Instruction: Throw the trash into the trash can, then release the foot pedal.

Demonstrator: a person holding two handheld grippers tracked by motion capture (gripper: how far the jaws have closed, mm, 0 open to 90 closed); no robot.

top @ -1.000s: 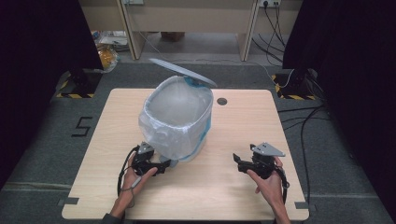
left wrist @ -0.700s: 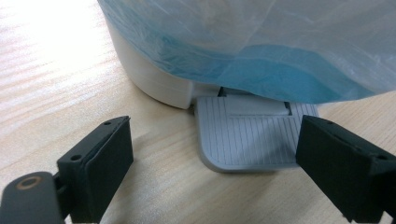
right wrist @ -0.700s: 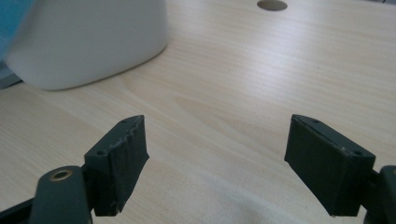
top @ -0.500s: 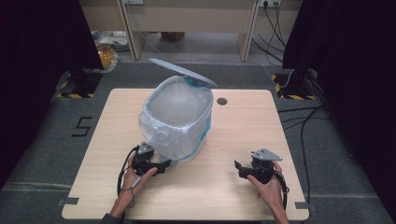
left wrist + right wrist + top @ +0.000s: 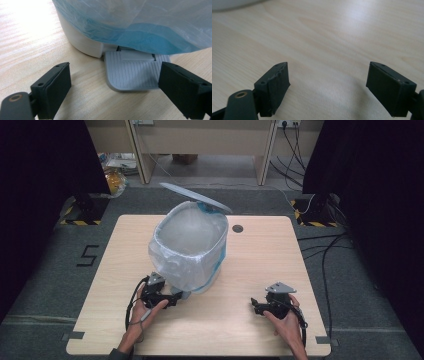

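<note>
- On the floor left of the desk [image 5: 115, 330], a white number 5 [image 5: 88, 255] is marked on the grey carpet.
- The left hand [image 5: 142, 312] comes in from the bottom edge and holds the left gripper [image 5: 176, 298] low over the desk, pointing right toward the foot of the bin.
- In the left gripper view its jaws stand wide apart, nothing between them; the grey ribbed pedal [image 5: 132, 73] lies flat on the wood just ahead, between the two black pads and apart from both.
- The bin [image 5: 192, 245] sits near the middle of the desk, a little left of centre. It is white, lined with a clear plastic bag [image 5: 175, 260] that folds over the rim and hangs down the outside, with a blue tint showing toward the right side.
- Its lid [image 5: 196, 196] is tipped up and open at the far side.
- A small dark round hole [image 5: 237, 228] sits in the desk just right of the bin, near the far edge.
- The right hand [image 5: 286, 322] holds the right gripper [image 5: 256, 305] near the front right of the desk, well apart from the bin.
- In the right gripper view its jaws are spread wide over bare wood, gripping nothing.
- Black cables [image 5: 325, 250] trail over the floor right of the desk.
</note>
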